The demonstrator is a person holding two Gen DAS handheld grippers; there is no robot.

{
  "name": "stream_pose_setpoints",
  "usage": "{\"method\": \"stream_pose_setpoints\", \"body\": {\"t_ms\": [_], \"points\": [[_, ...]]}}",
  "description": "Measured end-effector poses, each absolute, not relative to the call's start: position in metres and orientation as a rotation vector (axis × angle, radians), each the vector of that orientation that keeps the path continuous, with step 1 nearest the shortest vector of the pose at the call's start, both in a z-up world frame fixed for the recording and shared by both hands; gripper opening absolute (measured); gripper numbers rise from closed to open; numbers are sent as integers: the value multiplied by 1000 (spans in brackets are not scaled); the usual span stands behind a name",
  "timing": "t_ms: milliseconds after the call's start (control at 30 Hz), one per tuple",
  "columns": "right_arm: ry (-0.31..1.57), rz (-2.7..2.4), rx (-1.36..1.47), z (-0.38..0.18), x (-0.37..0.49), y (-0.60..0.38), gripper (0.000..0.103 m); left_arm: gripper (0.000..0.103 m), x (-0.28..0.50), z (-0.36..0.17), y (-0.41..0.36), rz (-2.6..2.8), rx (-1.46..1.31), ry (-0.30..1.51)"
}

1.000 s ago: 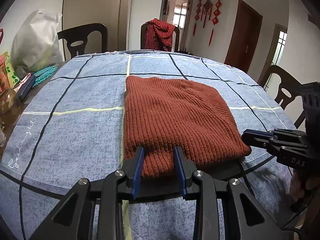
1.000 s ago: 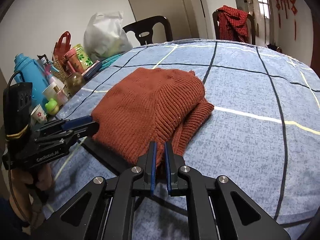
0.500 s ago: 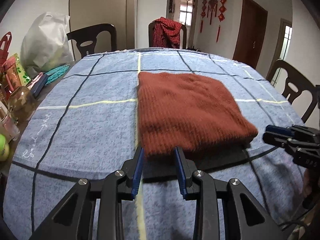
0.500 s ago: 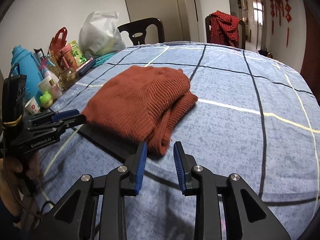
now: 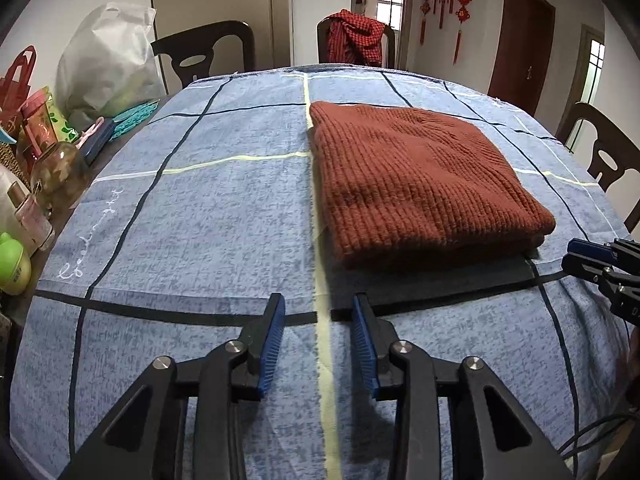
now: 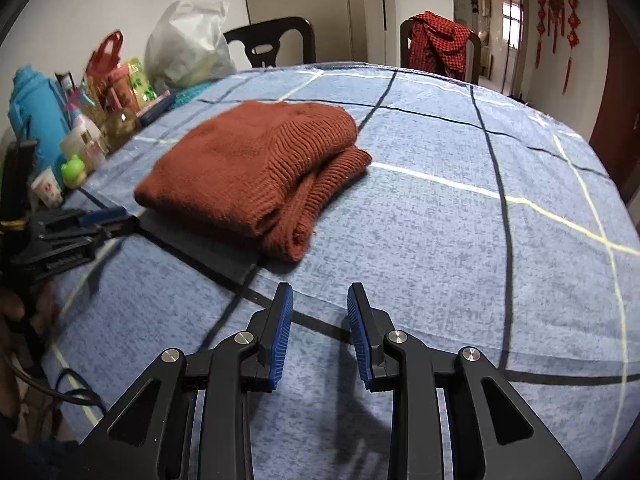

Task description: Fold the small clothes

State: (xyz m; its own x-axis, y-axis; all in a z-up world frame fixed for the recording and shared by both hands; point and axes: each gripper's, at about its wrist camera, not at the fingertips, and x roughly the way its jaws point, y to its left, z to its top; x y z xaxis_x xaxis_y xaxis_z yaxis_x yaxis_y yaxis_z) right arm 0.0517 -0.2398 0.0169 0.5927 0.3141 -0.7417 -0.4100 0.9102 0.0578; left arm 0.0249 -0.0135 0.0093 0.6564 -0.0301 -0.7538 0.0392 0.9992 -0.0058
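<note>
A rust-red knit sweater lies folded into a flat rectangle on the blue checked tablecloth. It also shows in the right wrist view, with doubled layers at its near corner. My left gripper is open and empty, held back from the sweater's near edge. My right gripper is open and empty, a short way back from the sweater's near corner. Each gripper also shows in the other's view, the right one and the left one.
Bottles, cups, a blue flask and a white plastic bag crowd the table's left edge. Dark chairs stand around the table; one holds a red checked cloth.
Both grippers let go of the sweater's near edge and drew back from it. The right jaws went from shut to open. The sweater stays folded on the table.
</note>
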Motion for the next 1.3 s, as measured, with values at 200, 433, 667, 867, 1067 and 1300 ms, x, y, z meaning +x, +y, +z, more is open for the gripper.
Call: {"method": "stream_pose_setpoints", "body": {"t_ms": [200, 433, 667, 867, 1067, 1300], "points": [[870, 419, -159, 9, 52, -236, 32, 43, 26, 8, -13, -30, 12, 848], [869, 423, -172, 8, 51, -234, 37, 48, 26, 7, -15, -39, 22, 848], [870, 424, -170, 8, 51, -234, 37, 49, 26, 7, -16, -37, 24, 848], [870, 425, -167, 8, 51, -234, 38, 49, 26, 7, -16, -37, 27, 848], [870, 425, -167, 8, 51, -234, 38, 49, 26, 7, -16, -37, 28, 848], [870, 425, -167, 8, 51, -234, 38, 49, 26, 7, -16, -37, 26, 848]]}}
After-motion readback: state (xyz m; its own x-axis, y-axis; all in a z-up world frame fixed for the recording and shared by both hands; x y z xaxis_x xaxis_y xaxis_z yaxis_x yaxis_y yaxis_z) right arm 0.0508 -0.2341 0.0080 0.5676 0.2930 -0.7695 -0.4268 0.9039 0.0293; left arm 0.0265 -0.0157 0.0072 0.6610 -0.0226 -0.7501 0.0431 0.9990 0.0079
